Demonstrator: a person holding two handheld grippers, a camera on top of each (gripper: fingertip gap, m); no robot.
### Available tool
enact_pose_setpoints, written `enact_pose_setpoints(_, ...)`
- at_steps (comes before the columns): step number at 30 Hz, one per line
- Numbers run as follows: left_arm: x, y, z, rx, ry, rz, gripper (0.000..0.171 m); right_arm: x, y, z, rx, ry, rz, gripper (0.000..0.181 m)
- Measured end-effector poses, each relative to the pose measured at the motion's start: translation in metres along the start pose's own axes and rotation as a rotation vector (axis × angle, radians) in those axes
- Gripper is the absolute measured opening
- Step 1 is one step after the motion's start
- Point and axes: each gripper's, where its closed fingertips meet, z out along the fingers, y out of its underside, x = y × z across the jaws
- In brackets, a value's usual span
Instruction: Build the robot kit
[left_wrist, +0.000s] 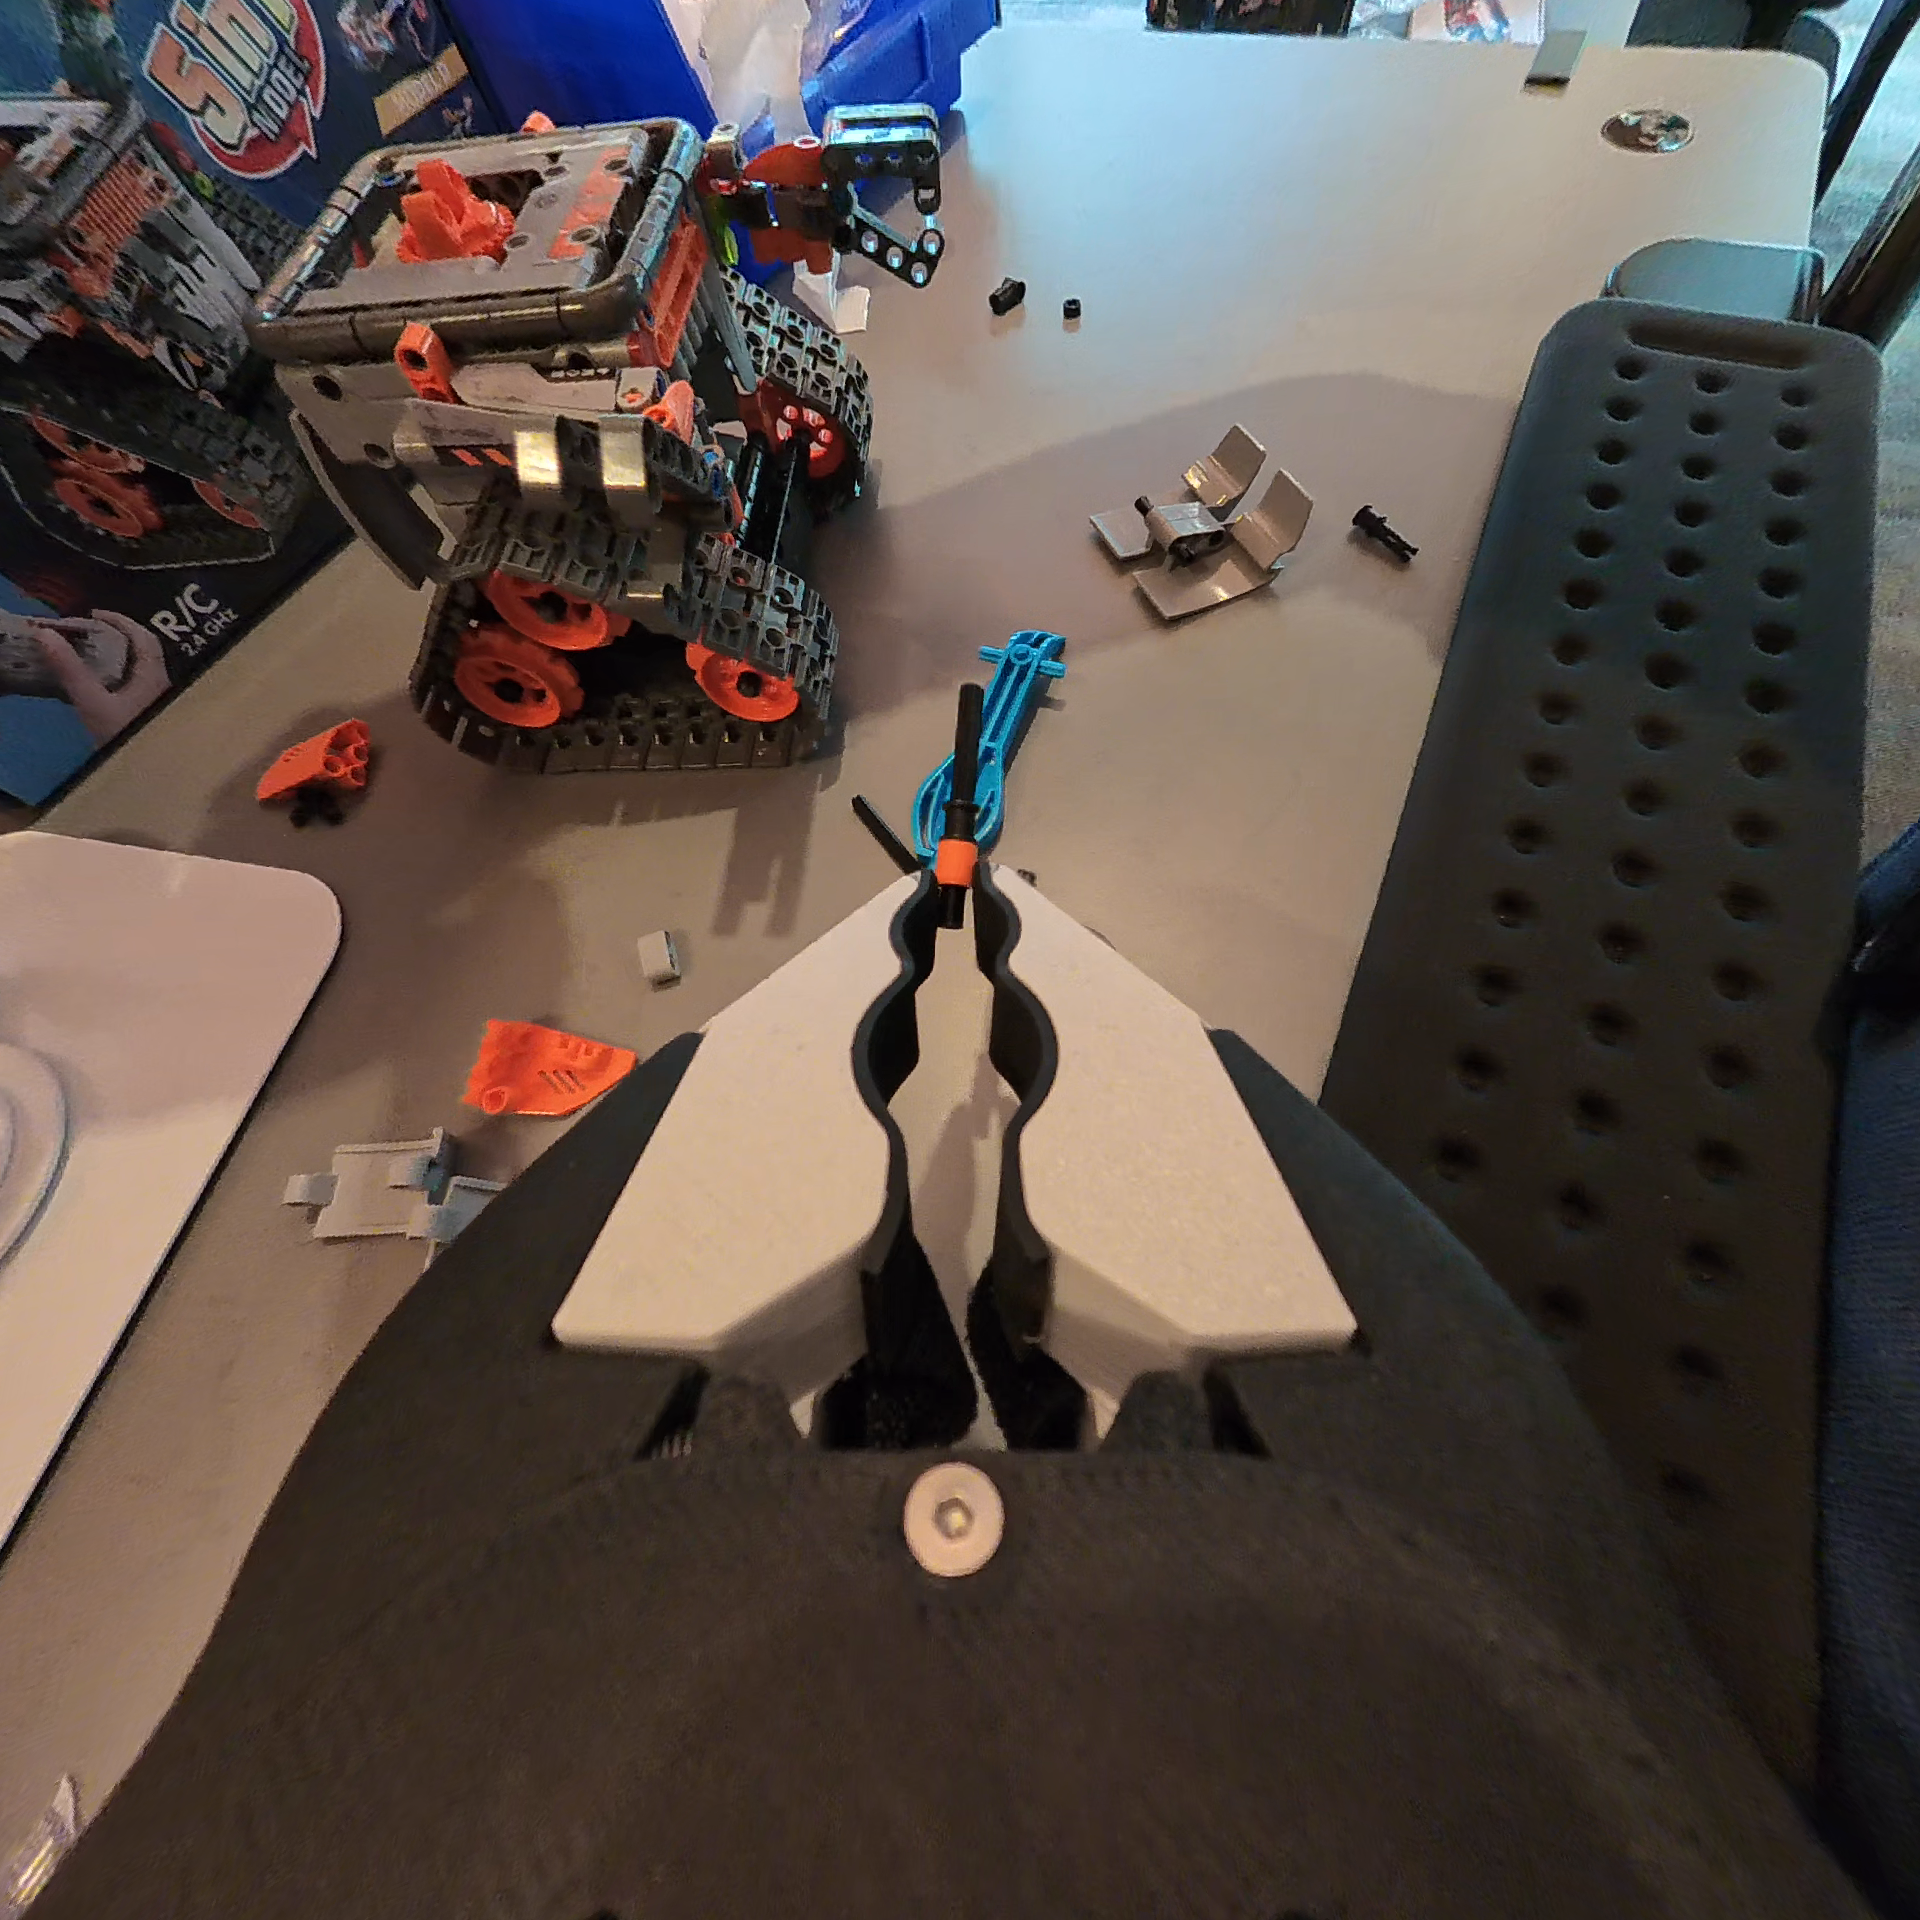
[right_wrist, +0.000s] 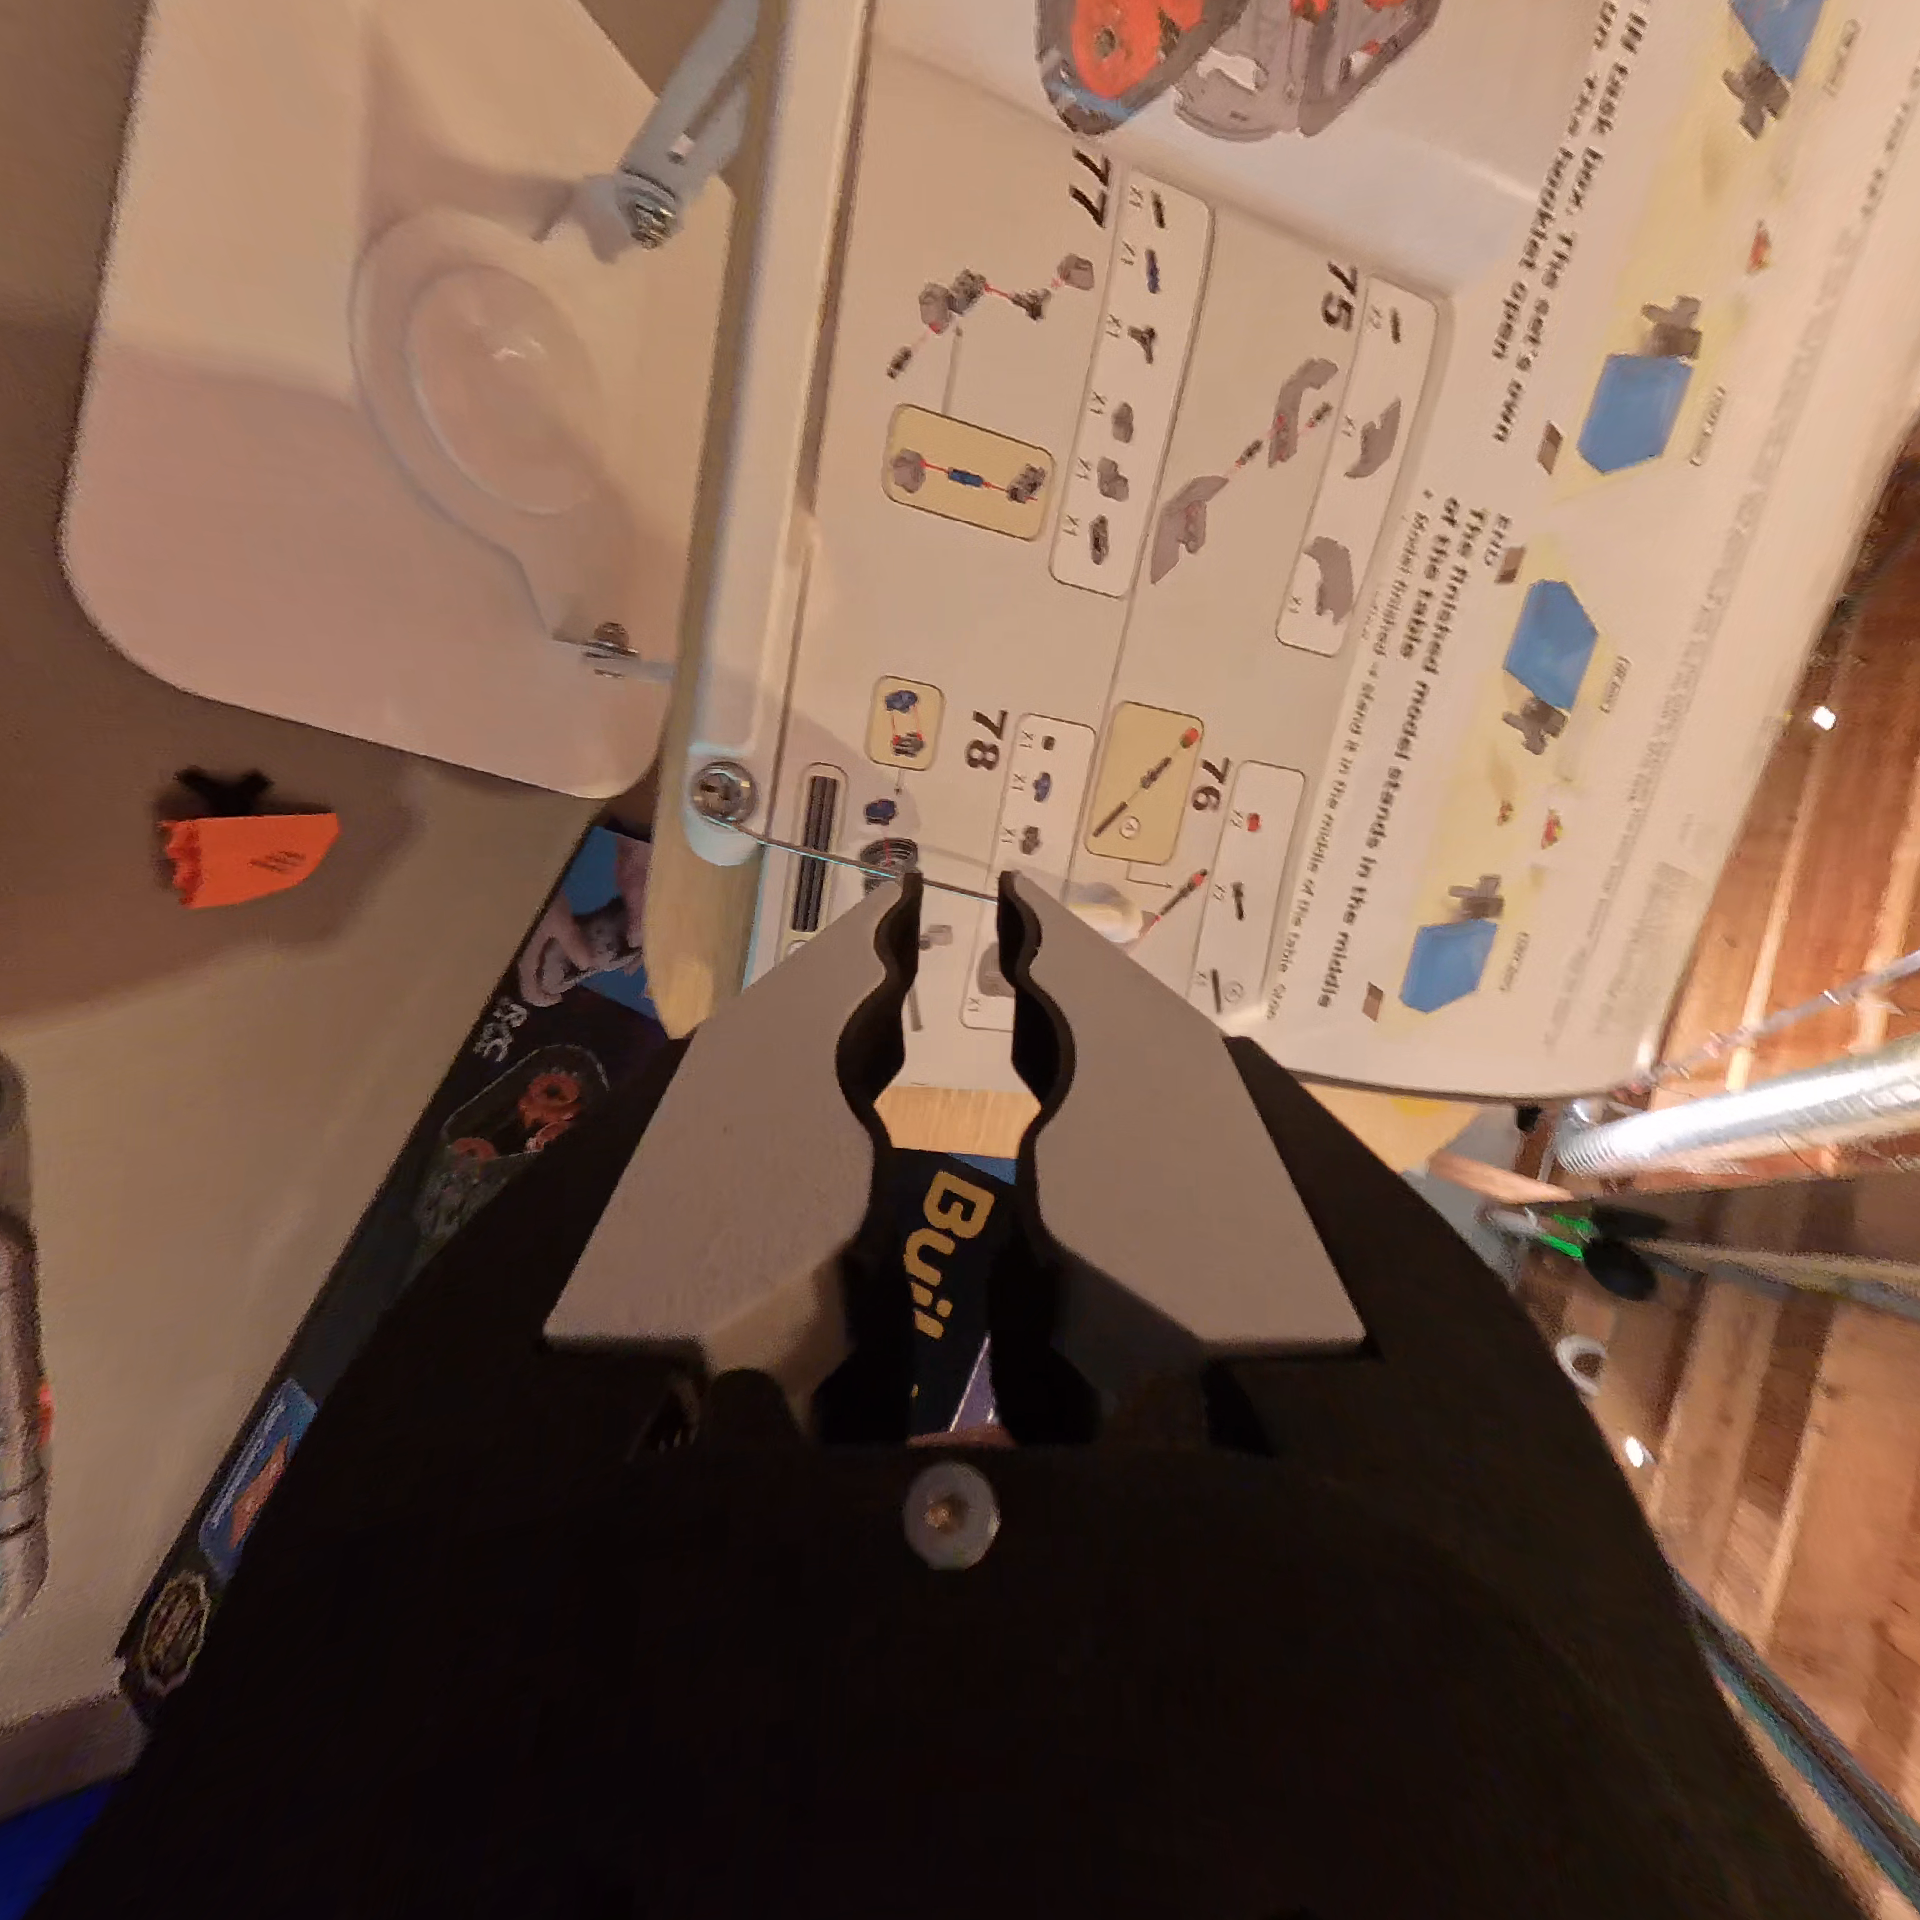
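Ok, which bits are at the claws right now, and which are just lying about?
At the claws: left claw shut on black axle with orange bush; blue lever tool just beyond; right claw open, before instruction booklet.
Lying about: tracked model, grey curved panels, orange panel, black pin.

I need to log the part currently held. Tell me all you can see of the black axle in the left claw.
The black axle is a thin, straight plastic-looking rod with an orange bushing around it near its lower end. The left claw pinches it at the fingertips, just below the bushing. It points forward and up, above the grey table, crossing in front of a blue tool.
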Motion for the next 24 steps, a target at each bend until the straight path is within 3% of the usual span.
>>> enact_pose_setpoints(2,-0.001,0.0,0.0,0.007,0.004,0.001,0.004,-0.006,0.002,-0.001,-0.013,-0.07,-0.02,0.017)
enact_pose_setpoints(14,-0.005,0.0,0.004,0.036,0.015,-0.006,0.004,-0.009,0.001,-0.004,-0.002,-0.045,-0.037,0.019)
enact_pose_setpoints(20,-0.005,0.001,0.004,0.024,0.01,-0.008,0.004,-0.019,0.002,-0.069,0.013,0.009,0.152,0.017)
enact_pose_setpoints(24,-0.001,-0.001,0.006,0.013,0.023,-0.006,0.004,-0.06,0.022,-0.132,-0.037,-0.026,0.353,0.016)
